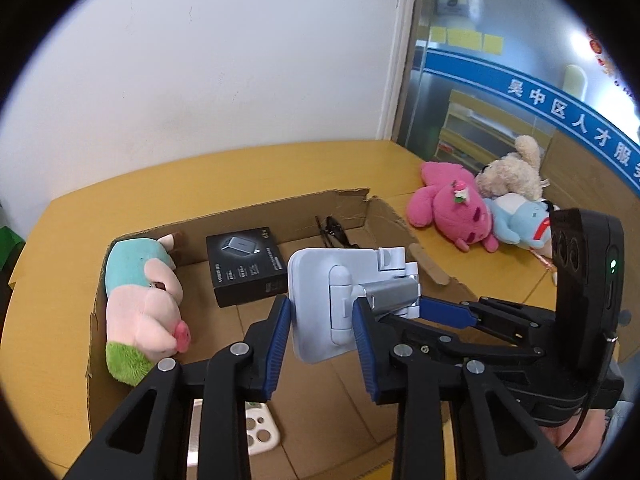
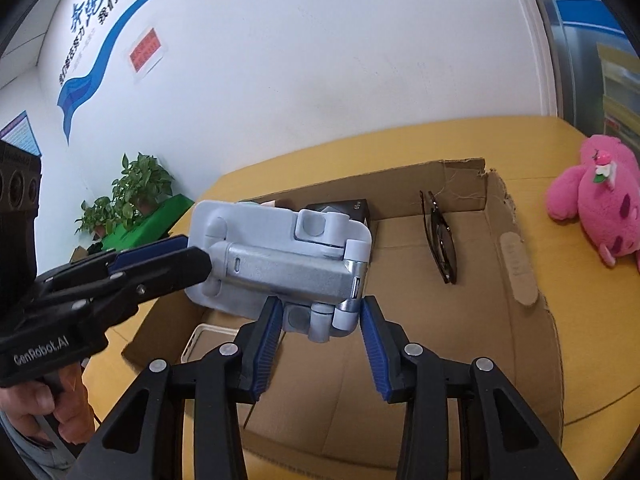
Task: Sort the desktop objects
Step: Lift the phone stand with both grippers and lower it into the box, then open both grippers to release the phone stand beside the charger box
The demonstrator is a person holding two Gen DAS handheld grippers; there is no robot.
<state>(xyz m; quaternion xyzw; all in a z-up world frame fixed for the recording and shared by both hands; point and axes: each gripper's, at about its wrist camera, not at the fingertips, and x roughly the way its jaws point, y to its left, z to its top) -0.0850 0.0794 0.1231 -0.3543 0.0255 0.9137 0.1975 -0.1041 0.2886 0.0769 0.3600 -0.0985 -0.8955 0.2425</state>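
Both grippers [image 1: 322,316] [image 2: 318,320] seemingly clamped on phone stand [image 1: 320,304].

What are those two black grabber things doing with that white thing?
A person holds both. The left gripper and the right gripper each have their jaws clamped on a folded white phone stand, carrying it above a cardboard box. A pig plush, a black charger box and sunglasses already lie inside.

Yellow bench [image 1: 256,168] abuts white wall [image 1: 224,48]; glass partition [image 1: 500,92] right; potted plants [image 2: 132,192] left.
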